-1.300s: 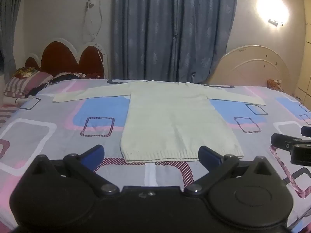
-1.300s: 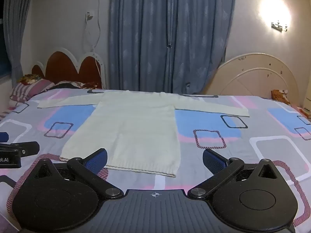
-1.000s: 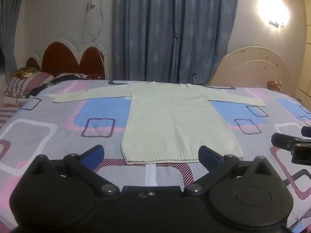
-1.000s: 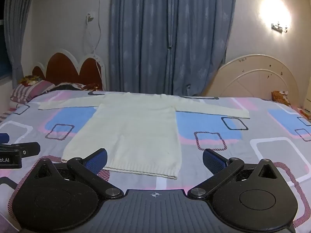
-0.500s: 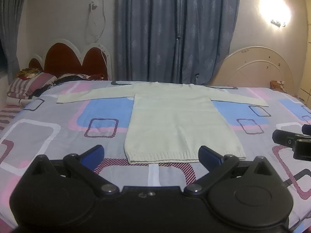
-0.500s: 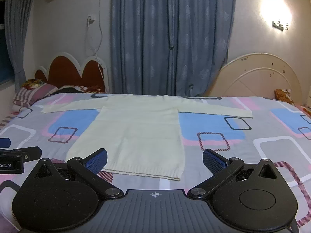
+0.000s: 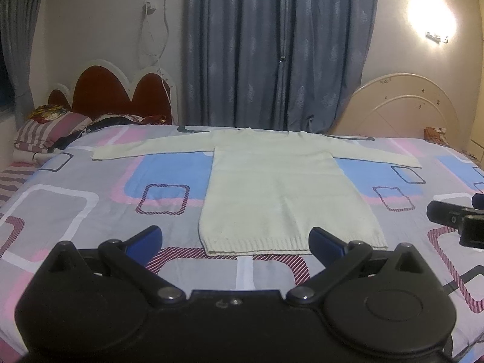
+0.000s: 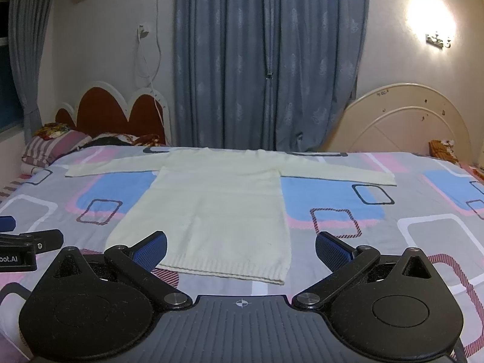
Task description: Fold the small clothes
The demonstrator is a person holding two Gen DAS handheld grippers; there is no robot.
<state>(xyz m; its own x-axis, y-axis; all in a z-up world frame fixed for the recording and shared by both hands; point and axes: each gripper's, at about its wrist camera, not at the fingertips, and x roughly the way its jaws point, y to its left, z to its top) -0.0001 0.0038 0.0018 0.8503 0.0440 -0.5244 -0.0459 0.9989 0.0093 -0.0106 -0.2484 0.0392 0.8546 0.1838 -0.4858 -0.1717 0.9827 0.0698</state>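
1 white sweater [image 7: 287,193] lies flat in the middle of the bed [image 7: 75,199], its 2 sleeves spread out to the sides and its bottom edge close to the 2 grippers. The left gripper [image 7: 236,239] and the right gripper [image 8: 240,246] both hang over the near part of the bed, each with its 2 blue fingers wide apart and holding nothing. Behind the bed are 2 headboards [image 8: 121,112] and 1 lamp [image 8: 432,21].
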